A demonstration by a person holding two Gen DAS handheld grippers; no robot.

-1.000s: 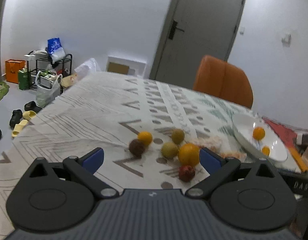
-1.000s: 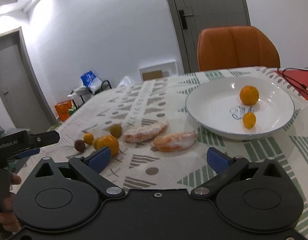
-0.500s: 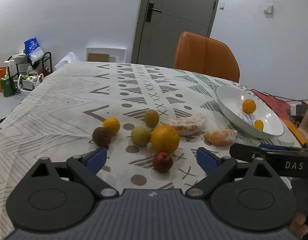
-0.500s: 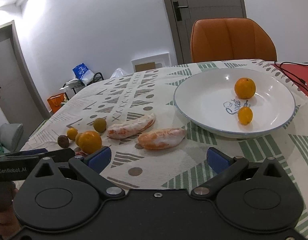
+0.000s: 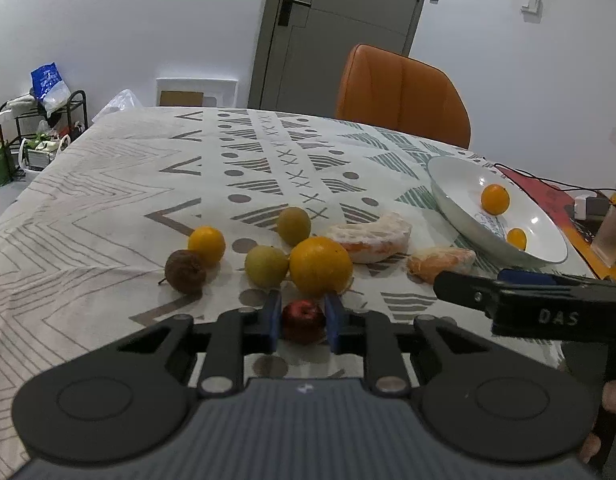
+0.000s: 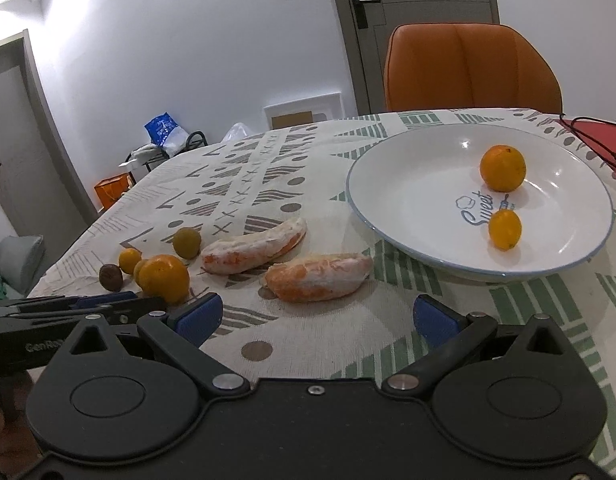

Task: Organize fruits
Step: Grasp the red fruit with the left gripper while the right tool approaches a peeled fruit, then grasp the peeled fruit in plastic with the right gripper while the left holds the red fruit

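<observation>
My left gripper (image 5: 303,322) is shut on a small red fruit (image 5: 304,320) on the patterned tablecloth. Just beyond it lie a big orange (image 5: 320,266), two green fruits (image 5: 266,265), a small orange (image 5: 206,245) and a brown fruit (image 5: 185,271). Two peeled citrus pieces (image 6: 315,277) lie between that cluster and a white plate (image 6: 407,188) that holds two small oranges (image 6: 502,168). My right gripper (image 6: 315,318) is open and empty, just short of the nearer peeled piece.
An orange chair (image 6: 469,68) stands behind the table's far edge. A red mat with cables (image 5: 547,196) and a plastic cup (image 5: 609,236) lie right of the plate. A shelf with bags (image 5: 40,120) stands on the floor to the left.
My left gripper has moved forward and shut on the small red fruit. My right gripper has come closer to the peeled pieces and stayed open.
</observation>
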